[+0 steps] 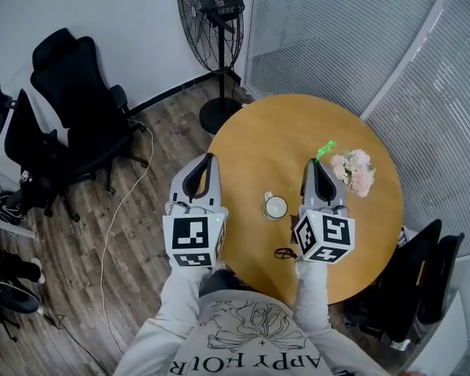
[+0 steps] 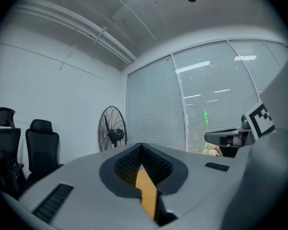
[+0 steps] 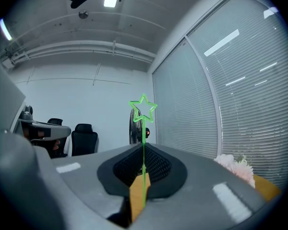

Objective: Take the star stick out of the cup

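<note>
- Currently the right gripper point(image 3: 143, 147) is clenched on the stick point(image 3: 144, 137). Its jaws meet on the thin green shaft, which rises upright past them to an outlined star at the top.
- Left gripper point(image 2: 141, 146): jaws closed together with nothing between them. Only a sliver of the table point(image 2: 146, 190) shows through the gap behind the tips.
- Both grippers are held over the near part of the round wooden table. The left one is at its left edge, and the right one is toward its right side.
- Stick: out of the cup point(image 1: 276, 207) and gripped by the right gripper. In the head view its star glows green just beyond that gripper's tips.
- Cup: white, upright on the table between the two grippers, just left of the right gripper and apart from the stick.
- Flowers point(image 1: 354, 171): a pale pink bunch on the table, just right of the right gripper's tips.
- Dark object point(image 1: 285, 252): on the table near its near edge, too small to identify.
- Fan point(image 1: 211, 22): black, on a pedestal, standing on the floor past the table's far left edge.
- Chairs point(image 1: 70, 108): black office chairs at the far left, well apart from the table.
- Blinds point(image 1: 352, 30): closed, covering the glass wall on the far right.
</note>
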`<state>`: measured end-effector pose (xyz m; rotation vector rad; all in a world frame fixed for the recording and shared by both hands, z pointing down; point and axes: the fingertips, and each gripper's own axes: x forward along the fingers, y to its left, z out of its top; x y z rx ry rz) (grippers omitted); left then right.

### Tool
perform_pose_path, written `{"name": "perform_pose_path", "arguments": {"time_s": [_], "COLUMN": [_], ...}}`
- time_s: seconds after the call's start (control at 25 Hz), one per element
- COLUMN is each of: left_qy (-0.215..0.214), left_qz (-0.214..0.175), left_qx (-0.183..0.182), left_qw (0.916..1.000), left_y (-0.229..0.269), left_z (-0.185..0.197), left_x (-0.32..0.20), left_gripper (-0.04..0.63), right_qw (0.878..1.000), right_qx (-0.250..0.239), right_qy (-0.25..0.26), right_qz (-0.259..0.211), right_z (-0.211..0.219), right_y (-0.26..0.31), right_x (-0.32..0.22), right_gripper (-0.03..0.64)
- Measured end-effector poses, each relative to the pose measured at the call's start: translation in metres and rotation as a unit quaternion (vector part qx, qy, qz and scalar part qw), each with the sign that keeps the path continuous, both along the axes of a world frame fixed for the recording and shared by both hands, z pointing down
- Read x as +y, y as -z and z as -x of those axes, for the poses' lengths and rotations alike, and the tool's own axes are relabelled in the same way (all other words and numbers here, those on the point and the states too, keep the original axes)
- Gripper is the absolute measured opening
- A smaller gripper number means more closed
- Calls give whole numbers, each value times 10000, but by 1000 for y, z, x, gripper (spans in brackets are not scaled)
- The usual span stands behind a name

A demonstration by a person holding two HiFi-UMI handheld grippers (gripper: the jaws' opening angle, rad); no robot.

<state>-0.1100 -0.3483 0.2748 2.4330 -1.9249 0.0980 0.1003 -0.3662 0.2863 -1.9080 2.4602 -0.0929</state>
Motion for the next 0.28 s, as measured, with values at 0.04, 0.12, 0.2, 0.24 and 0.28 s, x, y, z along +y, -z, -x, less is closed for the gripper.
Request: {"name": "perform_pose_path", "arguments": {"time_s": [0.04, 0.12, 0.2, 0.24, 0.28], "left_qy": [-10, -20, 1, 11, 19], "left_qz": [-16, -33, -7, 5, 16], "left_qx": [1, 11, 23, 26, 29], "left_qw": [10000, 10000, 10000, 10000, 10000], "left_y": [1, 3, 1, 1, 0], "left_z": [0, 0, 0, 0, 0], "left_x": [0, -1, -1, -1, 0], "left_gripper": [6, 6, 6, 6, 6], "right_qw": [10000, 10000, 10000, 10000, 10000], "right_qx": [-6, -20, -28, -30, -30], "right_qy": [3, 15, 27, 34, 41], "right_qz": [1, 2, 2, 3, 3], "right_z": [0, 0, 0, 0, 0], "right_y": [0, 0, 1, 1, 1], "right_x": [0, 0, 0, 0, 0], "right_gripper": [14, 14, 14, 14, 14]}}
